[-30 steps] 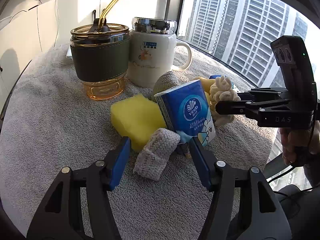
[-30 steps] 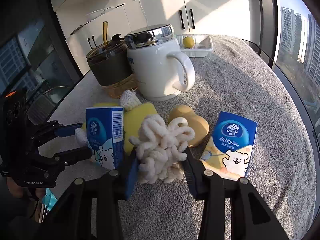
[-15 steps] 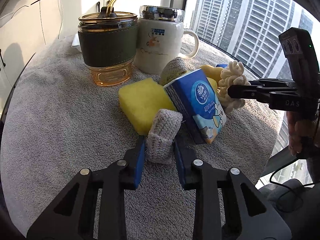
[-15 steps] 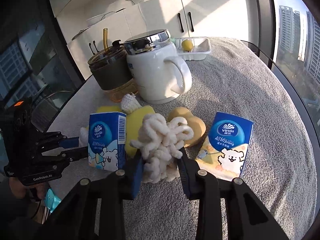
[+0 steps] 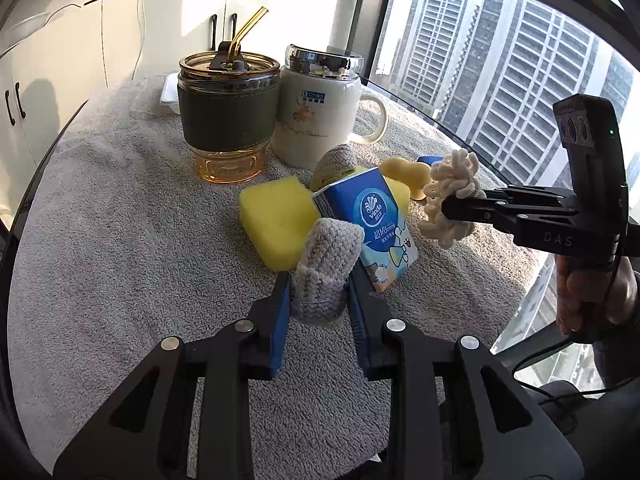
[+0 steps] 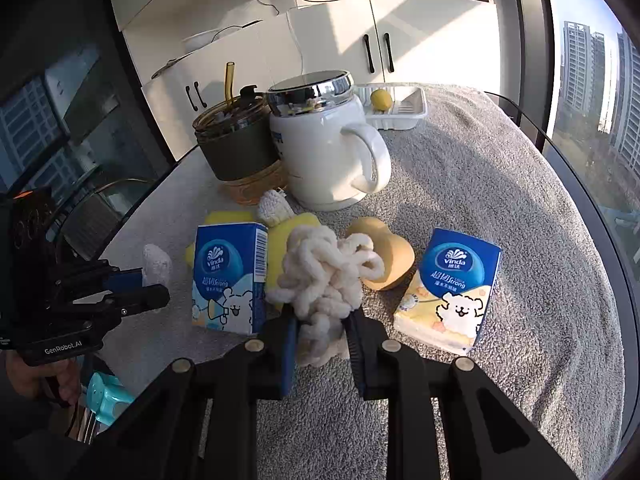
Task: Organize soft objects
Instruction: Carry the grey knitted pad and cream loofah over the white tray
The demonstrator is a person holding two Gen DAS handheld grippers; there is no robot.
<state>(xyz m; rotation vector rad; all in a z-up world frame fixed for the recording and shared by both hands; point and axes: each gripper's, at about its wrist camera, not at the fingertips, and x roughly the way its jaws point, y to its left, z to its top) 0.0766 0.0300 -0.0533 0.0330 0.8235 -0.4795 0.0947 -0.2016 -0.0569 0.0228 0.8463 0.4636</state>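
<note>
The left claw [image 5: 319, 289] pinches a grey knitted pouch [image 5: 326, 270]; just ahead stand a yellow sponge block [image 5: 276, 220] and blue tissue pack [image 5: 372, 220]. The right claw [image 6: 320, 330], jaws just closing, clamps a cream chunky-yarn bundle [image 6: 322, 276].

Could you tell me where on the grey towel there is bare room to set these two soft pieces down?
The grey towel lies bare right of the white mug, beyond the right tissue pack. Another bare stretch lies left of the yellow sponge and amber tumbler. It is crowded in the middle, around the left tissue pack.
</note>
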